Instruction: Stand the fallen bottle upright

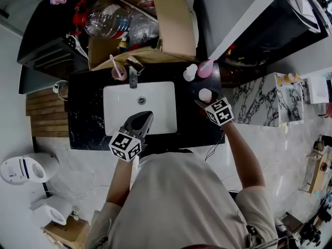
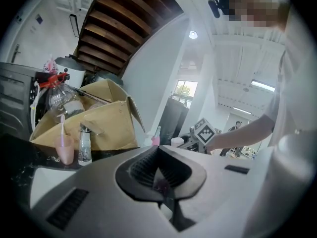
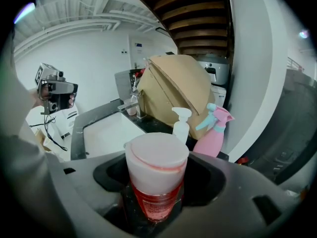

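Black counter [image 1: 85, 108] carries a white sink basin [image 1: 116, 115] set in its middle. Faucet [image 1: 133, 72] stands at the basin's back edge, with a pink cup [image 1: 118, 73] holding a toothbrush just beside it, toward the counter's left edge. White spray bottle [image 1: 190, 72] and pink spray bottle [image 1: 205, 68] stand upright, close together, near the back right corner. Open cardboard box [image 1: 174, 19] sits behind the back edge, a clear plastic bottle [image 1: 106, 21] lying inside. Black appliance [image 1: 49, 51] sits beyond the back left corner.
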A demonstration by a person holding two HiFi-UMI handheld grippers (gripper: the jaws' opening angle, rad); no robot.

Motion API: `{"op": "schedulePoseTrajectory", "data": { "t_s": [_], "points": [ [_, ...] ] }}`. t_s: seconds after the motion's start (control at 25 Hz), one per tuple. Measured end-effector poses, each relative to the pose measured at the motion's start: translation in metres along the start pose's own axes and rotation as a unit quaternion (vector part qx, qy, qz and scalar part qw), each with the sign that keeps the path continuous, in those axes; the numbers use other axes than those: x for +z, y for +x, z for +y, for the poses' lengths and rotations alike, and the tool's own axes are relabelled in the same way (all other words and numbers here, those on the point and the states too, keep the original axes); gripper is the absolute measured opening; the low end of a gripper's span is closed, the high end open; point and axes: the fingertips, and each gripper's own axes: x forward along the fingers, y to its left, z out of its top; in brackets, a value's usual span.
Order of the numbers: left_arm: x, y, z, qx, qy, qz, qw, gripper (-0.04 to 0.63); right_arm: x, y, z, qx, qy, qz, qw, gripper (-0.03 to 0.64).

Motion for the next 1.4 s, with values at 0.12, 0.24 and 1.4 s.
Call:
{"op": "schedulePoseTrajectory", "data": {
  "t_s": [0.12, 0.24, 1.4],
  "points": [
    [0.001, 0.0, -0.004, 0.0, 0.003, 0.001, 1.0, 0.006, 0.004, -0.003, 0.003, -0.001, 0.004, -0.015, 1.0, 0.301],
    [0.003, 0.0, -0.008, 0.0, 0.005, 0.001, 1.0, 0.008, 0.007, -0.005, 0.006, -0.006, 0.008, -0.035, 0.999, 0.301],
    [-0.012, -0.013, -0.059, 0.006, 0.014, 0.004, 0.9999, 0.008, -0.001, -0.032, 0.019, -0.049, 0.012, -0.124, 0.991, 0.327]
  ]
}}
